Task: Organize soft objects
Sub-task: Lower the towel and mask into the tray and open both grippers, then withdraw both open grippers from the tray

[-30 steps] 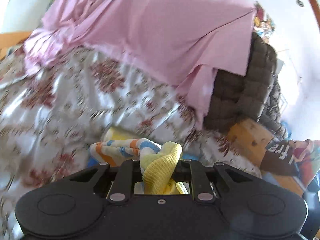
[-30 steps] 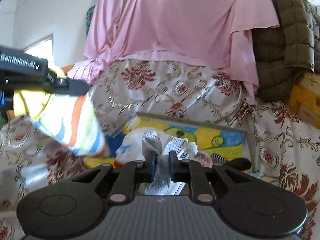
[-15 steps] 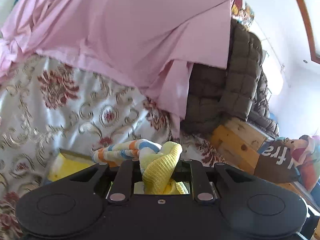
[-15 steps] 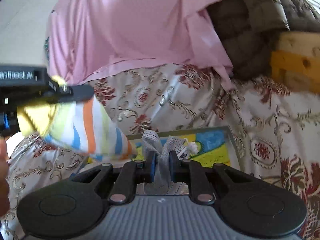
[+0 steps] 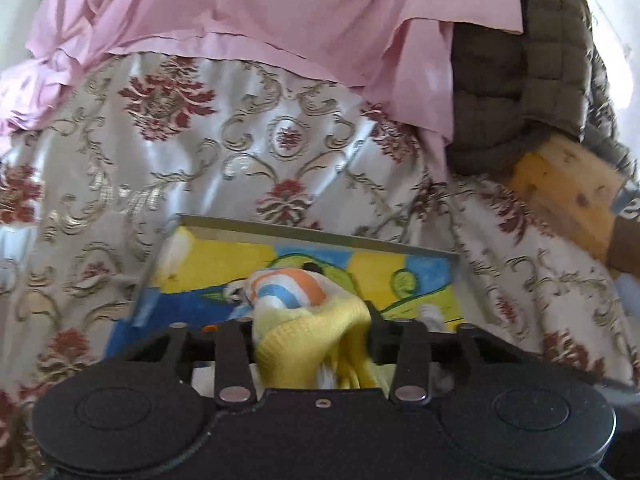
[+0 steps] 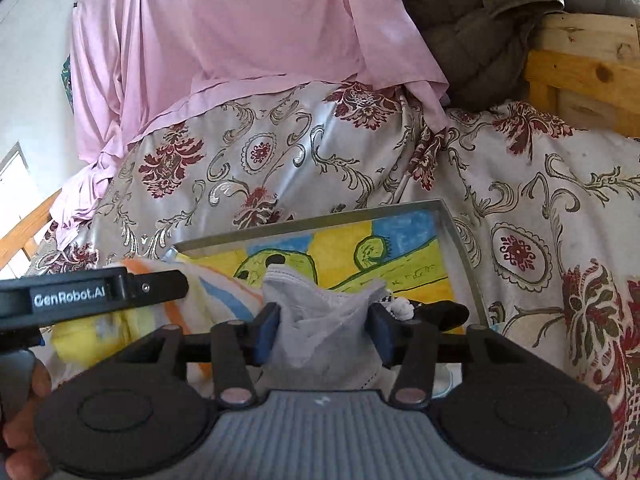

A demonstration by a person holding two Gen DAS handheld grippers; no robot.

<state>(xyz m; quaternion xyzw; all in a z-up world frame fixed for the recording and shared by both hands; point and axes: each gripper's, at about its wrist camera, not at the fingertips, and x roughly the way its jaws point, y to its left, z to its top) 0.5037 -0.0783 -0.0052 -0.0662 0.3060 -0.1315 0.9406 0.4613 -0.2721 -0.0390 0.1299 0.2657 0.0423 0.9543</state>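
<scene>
A shallow grey tray (image 5: 320,236) lined with a yellow, blue and green drawing lies on the floral bedspread. My left gripper (image 5: 310,324) hangs just over it. Its jaws are opening, and a yellow sock with orange and blue stripes (image 5: 296,292) sits loosely between them, sagging onto the tray. My right gripper (image 6: 322,328) is over the same tray (image 6: 460,240). Its jaws are opening too, and a crumpled grey-white mesh cloth (image 6: 320,312) slumps between the blue pads (image 6: 266,332). The left gripper's finger (image 6: 152,286) and the striped sock (image 6: 216,300) show at the left.
A pink sheet (image 5: 260,12) and a brown quilted blanket (image 5: 520,80) are draped behind the floral bedspread (image 5: 240,152). A wooden frame (image 6: 580,68) stands at the right. Small black and white items (image 6: 436,310) lie in the tray. A person's hand (image 6: 24,420) holds the left gripper.
Both grippers have come down over the tray. Their jaws, shut tight on the sock and the mesh cloth before, now stand wide, and both cloths have loosened and spread.
</scene>
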